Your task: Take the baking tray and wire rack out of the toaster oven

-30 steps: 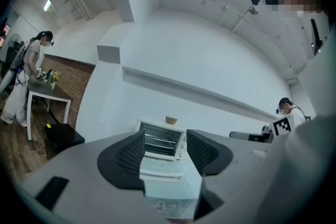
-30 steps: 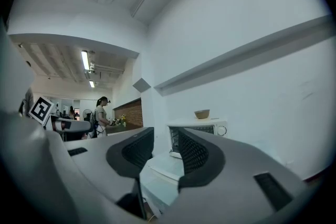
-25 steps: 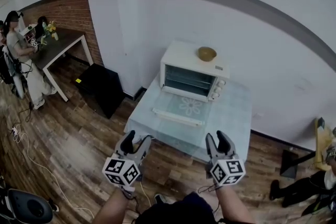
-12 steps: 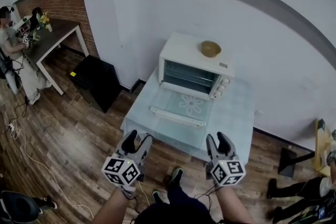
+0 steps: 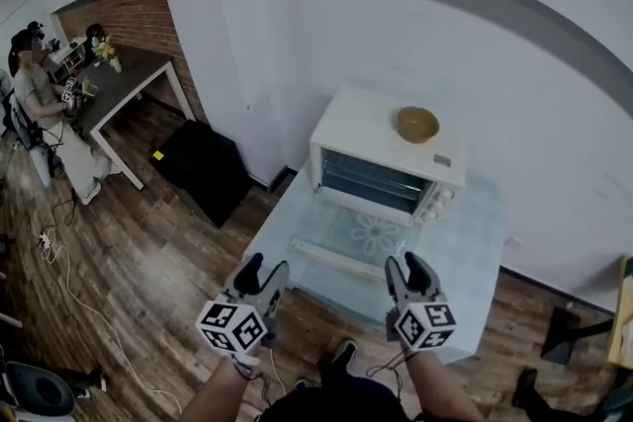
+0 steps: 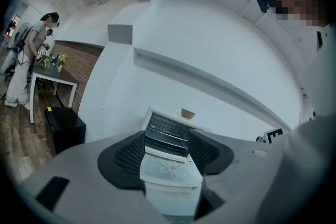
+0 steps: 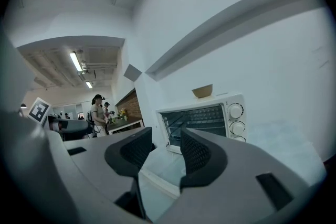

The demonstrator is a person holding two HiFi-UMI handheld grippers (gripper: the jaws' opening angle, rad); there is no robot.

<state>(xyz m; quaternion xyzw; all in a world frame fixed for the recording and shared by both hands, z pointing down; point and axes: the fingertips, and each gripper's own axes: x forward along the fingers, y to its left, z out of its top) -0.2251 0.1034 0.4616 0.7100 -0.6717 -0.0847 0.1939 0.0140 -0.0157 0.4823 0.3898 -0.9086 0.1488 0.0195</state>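
A white toaster oven (image 5: 386, 163) stands on a low glass table (image 5: 465, 257) against the wall, its glass door (image 5: 346, 237) folded down flat. Wire rack bars (image 7: 202, 115) show inside the cavity (image 5: 378, 181); I cannot make out a tray. My left gripper (image 5: 259, 274) and right gripper (image 5: 408, 272) hover side by side short of the table's near edge, both open and empty. In the left gripper view the oven (image 6: 167, 131) sits framed between the jaws (image 6: 166, 150). The right gripper view shows the oven (image 7: 205, 118) just past its jaws (image 7: 160, 152).
A tan bowl (image 5: 417, 124) rests on the oven's top. White knobs (image 5: 435, 201) line its right front. A black box (image 5: 208, 171) stands on the wood floor to the left. Farther left, a person (image 5: 45, 114) stands by a dark table (image 5: 124, 84). Cables (image 5: 69, 272) trail across the floor.
Both grippers have moved closer to the table and oven, which now look larger and sit further right in the head view. Neither gripper has opened or shut.
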